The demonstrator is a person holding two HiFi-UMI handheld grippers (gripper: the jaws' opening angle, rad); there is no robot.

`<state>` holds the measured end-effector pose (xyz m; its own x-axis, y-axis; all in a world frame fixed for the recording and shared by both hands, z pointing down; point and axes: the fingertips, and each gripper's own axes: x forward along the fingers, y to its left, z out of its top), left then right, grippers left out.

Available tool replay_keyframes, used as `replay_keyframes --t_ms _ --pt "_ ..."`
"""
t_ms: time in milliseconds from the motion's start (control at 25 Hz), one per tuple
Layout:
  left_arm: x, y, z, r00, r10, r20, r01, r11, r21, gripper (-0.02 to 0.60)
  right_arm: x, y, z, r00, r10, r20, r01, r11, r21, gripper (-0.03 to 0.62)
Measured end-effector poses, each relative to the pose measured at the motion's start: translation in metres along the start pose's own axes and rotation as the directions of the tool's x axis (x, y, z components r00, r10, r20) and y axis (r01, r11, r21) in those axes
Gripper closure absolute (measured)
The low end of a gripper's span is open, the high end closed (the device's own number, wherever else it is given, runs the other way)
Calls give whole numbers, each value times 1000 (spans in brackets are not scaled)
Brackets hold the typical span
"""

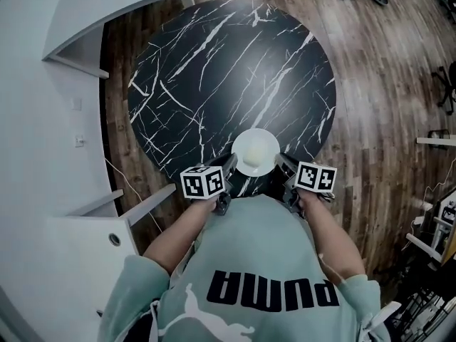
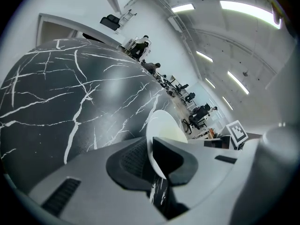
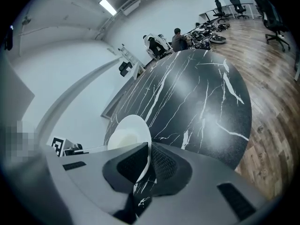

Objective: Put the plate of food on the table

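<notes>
Clamping face-up plate (image 1: 255,150), left tool (image 1: 231,164), right tool (image 1: 284,164)

Short-sleeved T-shirt (image 1: 263,255), pale mint green. Black block lettering (image 1: 274,291) across chest, upside down in head view. White logo (image 1: 203,319) beside it, probably leaping cat, cut off by near frame edge. Sleeves (image 1: 135,280) short, same mint.

Left tool (image 1: 229,164): grey moulded shell, black cross-hatched pads (image 2: 133,161), dark ribbed slot (image 2: 61,196) in housing. Right tool (image 1: 283,164): same grey shell, same black pads (image 3: 166,163). Each carries white cube (image 1: 203,182) with black square markers.
</notes>
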<state>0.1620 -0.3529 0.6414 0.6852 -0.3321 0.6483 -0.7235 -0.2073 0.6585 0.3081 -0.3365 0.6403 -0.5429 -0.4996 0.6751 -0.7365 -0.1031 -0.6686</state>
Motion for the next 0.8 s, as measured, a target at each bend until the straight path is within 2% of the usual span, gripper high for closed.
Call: replay_keyframes --t_ms 280,800 --pt "13 9 -7 998 21 -54 -22 1000 -1 537 9 -10 2 999 -7 -47 7 1000 4 568" --pt "28 22 -25 988 54 -144 -47 997 56 534 23 -30 -12 991 -71 -109 71 997 -3 568"
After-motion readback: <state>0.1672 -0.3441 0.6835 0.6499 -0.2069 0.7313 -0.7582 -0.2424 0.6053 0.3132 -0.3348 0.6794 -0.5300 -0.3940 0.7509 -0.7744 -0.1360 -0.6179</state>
